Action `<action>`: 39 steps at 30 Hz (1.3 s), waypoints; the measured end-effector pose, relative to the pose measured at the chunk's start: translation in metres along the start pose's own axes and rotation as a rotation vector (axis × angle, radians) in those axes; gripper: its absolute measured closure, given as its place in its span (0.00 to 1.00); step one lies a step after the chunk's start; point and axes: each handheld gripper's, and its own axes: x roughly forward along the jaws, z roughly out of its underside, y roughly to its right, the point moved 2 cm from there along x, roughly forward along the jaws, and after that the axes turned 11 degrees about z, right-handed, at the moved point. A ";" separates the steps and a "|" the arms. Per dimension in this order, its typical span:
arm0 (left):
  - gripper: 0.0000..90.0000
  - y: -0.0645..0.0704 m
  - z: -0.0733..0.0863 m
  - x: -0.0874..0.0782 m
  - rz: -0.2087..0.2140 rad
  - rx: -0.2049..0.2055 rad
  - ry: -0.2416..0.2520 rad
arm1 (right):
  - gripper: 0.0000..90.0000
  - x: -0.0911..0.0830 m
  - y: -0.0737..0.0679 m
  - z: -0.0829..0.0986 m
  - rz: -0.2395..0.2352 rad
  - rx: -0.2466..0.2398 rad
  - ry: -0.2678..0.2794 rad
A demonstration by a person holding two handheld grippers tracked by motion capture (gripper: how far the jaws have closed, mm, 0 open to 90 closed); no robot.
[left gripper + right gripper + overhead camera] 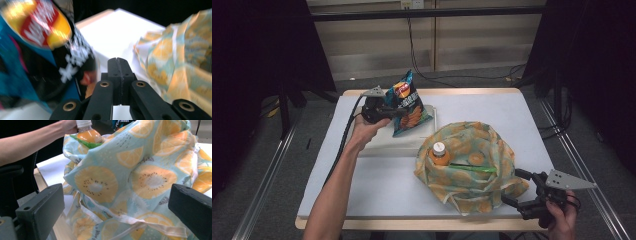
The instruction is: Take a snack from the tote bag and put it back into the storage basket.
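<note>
A blue chip bag (pixel 408 104) stands tilted above a white tray (pixel 379 141) at the back left of the table. My left gripper (pixel 396 114) is at the bag's left edge. In the left gripper view its jaws are pressed together (pixel 120 63), and the blurred chip bag (pixel 37 47) hangs against their left side. A cloth bag printed with orange slices (pixel 472 175) sits mid-right with its mouth open. An orange drink bottle (pixel 439 153) and something green (pixel 474 169) are inside. My right gripper (pixel 512 187) is open at the bag's front right corner, the cloth (pixel 117 180) just beyond its jaws.
The white table (pixel 372 187) has wooden edges and bare surface at the front left. A person's forearm (pixel 337 185) crosses that area. Black curtains and cables lie beyond the far edge. Metal rails run along the floor on both sides.
</note>
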 end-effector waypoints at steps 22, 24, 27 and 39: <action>1.00 -0.041 0.045 0.024 -0.088 -0.161 -0.235 | 0.00 -0.001 0.002 0.001 0.004 0.010 -0.004; 1.00 -0.044 0.045 0.023 -0.102 -0.181 -0.239 | 0.00 -0.001 0.003 0.001 0.005 0.011 -0.004; 1.00 -0.049 0.046 0.020 -0.133 -0.202 -0.236 | 0.00 -0.001 0.002 0.001 0.005 0.010 -0.003; 0.98 -0.058 0.047 0.005 -0.143 -0.238 -0.166 | 0.00 -0.001 0.003 0.001 0.006 0.011 -0.003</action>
